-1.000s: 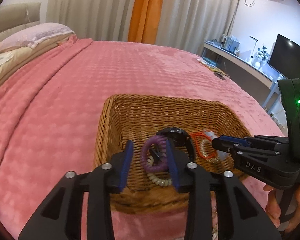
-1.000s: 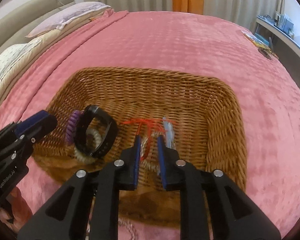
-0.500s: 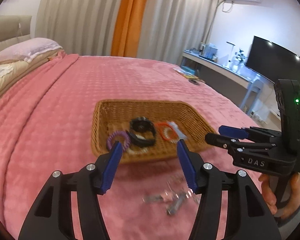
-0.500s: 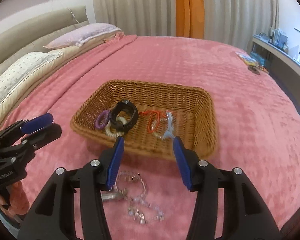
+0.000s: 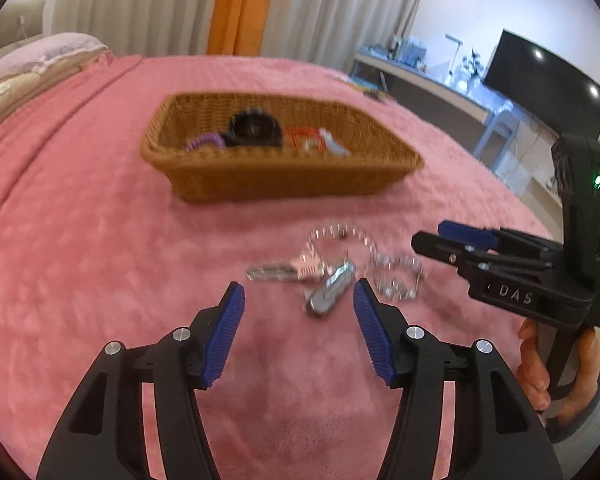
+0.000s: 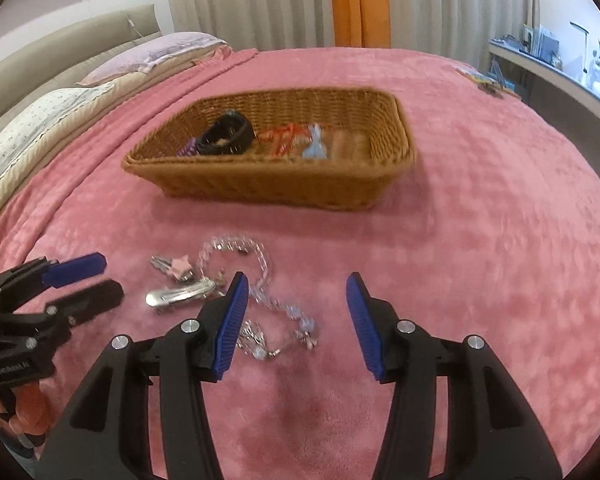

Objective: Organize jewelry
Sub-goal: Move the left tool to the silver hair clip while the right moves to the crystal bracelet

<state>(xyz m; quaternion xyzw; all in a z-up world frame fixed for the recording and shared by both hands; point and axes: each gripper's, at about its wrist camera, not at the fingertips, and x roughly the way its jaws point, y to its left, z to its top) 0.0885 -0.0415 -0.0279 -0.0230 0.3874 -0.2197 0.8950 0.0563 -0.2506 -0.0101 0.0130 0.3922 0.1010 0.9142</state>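
A wicker basket (image 5: pixel 280 178) (image 6: pixel 260 184) stands on the pink bedspread. It holds a black wristband (image 5: pixel 254 130), a purple spiral hair tie (image 5: pixel 206 142), a red cord bracelet (image 5: pixel 304 138) and a pale blue piece (image 5: pixel 332 146). In front of it, loose on the spread, lie a silver hair clip (image 5: pixel 330 286) (image 6: pixel 180 296), a pink star clip (image 5: pixel 300 268) (image 6: pixel 178 268) and a clear bead chain (image 5: pixel 340 234) (image 6: pixel 260 264). My left gripper (image 5: pixel 298 286) (image 6: pixel 108 276) hovers open over the silver clip. My right gripper (image 6: pixel 296 276) (image 5: pixel 432 233) is open over the chain's near end. Neither holds anything.
Pillows (image 6: pixel 60 108) and a padded headboard lie along the left of the bed. A desk (image 5: pixel 440 84) with a dark screen stands off the right side. Small flat items (image 6: pixel 484 80) rest at the bed's far right edge. A person's hand (image 5: pixel 540 380) holds the right gripper's handle.
Both grippers have opened, drawn back out of the basket and sunk toward the loose pieces on the spread. The purple hair tie and the red bracelet stay in the basket.
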